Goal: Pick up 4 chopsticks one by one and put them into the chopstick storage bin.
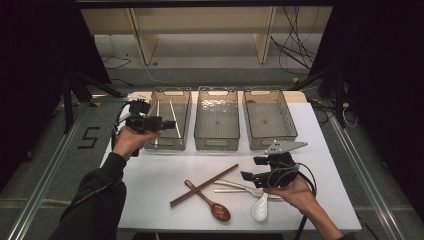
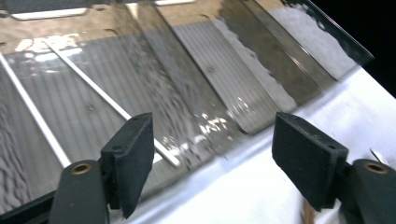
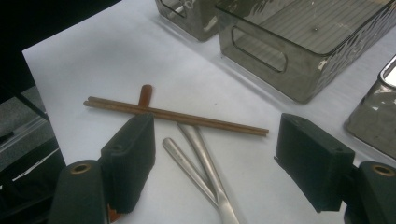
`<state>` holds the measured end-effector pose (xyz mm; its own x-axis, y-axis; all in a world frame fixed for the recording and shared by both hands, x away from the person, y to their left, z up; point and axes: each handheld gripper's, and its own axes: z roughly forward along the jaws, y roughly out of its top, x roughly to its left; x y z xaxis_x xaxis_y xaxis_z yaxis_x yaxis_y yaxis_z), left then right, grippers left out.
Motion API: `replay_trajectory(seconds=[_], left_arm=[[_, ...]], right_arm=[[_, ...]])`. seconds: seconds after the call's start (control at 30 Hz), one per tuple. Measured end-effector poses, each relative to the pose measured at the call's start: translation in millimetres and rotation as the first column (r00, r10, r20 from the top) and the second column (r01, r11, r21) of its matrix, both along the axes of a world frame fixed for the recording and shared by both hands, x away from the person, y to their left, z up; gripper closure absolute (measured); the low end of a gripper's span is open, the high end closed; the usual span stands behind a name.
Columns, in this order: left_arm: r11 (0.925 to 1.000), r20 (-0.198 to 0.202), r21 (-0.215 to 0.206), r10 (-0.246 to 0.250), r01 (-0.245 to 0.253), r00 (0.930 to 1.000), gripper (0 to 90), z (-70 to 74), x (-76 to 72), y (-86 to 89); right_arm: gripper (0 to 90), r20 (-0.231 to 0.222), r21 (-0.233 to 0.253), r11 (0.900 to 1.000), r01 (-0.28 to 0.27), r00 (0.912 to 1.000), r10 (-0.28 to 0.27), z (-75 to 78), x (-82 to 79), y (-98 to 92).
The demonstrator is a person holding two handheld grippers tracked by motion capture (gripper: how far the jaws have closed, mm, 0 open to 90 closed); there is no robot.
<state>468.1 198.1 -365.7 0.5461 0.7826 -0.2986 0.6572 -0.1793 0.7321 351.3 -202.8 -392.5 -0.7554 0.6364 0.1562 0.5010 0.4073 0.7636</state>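
White table [image 1: 150, 180]: 3 bins [image 1: 217, 119], 2 spoons [image 1: 212, 202].

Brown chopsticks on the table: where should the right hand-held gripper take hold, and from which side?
Grip the brown chopsticks near their far, upper-right end, coming from above with the right hand-held gripper. That end lies bare on the table; lower down they cross the brown spoon.

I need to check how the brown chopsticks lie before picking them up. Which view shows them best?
The right gripper view: the brown chopsticks lie close, side by side, across the brown spoon's handle. The high view shows them whole but small. The left gripper view faces the left bin instead.
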Motion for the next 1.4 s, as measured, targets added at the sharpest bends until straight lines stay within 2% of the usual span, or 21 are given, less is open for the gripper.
replay_trajectory(seconds=[0.07,0.2,0.43,0.53,0.7,0.9,1.07,1.13,1.27,1.4], left_arm=[[0.9999,0.014,-0.005,-0.016,0.016,0.9998,26.9,0.7,-8.8,-1.7],[0.9985,0.025,0.018,-0.053,0.052,0.9983,24.0,0.3,-21.3,-11.2],[0.9863,0.015,0.089,-0.141,0.139,0.9899,20.0,-9.8,-39.6,-28.1],[0.9828,0.012,0.097,-0.159,0.157,0.9872,18.9,-15.9,-46.0,-31.8],[0.9768,0.000,0.115,-0.182,0.180,0.9834,17.5,-25.0,-54.5,-34.4],[0.9709,-0.011,0.133,-0.199,0.199,0.9799,17.3,-32.5,-59.3,-38.0],[0.9631,-0.029,0.160,-0.215,0.217,0.9762,17.1,-37.2,-63.0,-43.5],[0.9632,-0.038,0.155,-0.216,0.219,0.9756,17.1,-39.5,-64.5,-45.9],[0.9587,-0.049,0.163,-0.228,0.233,0.9724,17.1,-43.2,-67.9,-50.7],[0.9513,-0.058,0.180,-0.244,0.250,0.9681,17.1,-45.5,-70.8,-53.9]], right_arm=[[29.2,0.002,-0.002,1.000,0.004,1.0000,-0.004,0.1,0.1,-0.2],[29.2,0.010,-0.002,1.000,0.009,0.9999,-0.009,0.7,-0.2,0.2],[29.0,0.022,0.011,1.000,0.021,0.9995,-0.021,1.1,-1.3,-0.5],[28.9,0.031,0.015,1.000,0.025,0.9992,-0.025,0.2,-1.6,-1.1],[28.3,0.047,0.034,0.999,0.038,0.9981,-0.039,1.0,-2.6,-2.3],[27.9,0.054,0.046,0.998,0.046,0.9974,-0.048,0.6,-4.8,-2.5],[27.5,0.057,0.059,0.997,0.054,0.9967,-0.058,-0.5,-6.1,-5.3],[27.3,0.059,0.064,0.996,0.058,0.9963,-0.062,-0.8,-6.1,-6.8],[27.1,0.066,0.079,0.995,0.067,0.9952,-0.072,-0.2,-7.4,-9.8],[27.0,0.069,0.087,0.994,0.071,0.9946,-0.077,-0.3,-8.5,-10.9]])
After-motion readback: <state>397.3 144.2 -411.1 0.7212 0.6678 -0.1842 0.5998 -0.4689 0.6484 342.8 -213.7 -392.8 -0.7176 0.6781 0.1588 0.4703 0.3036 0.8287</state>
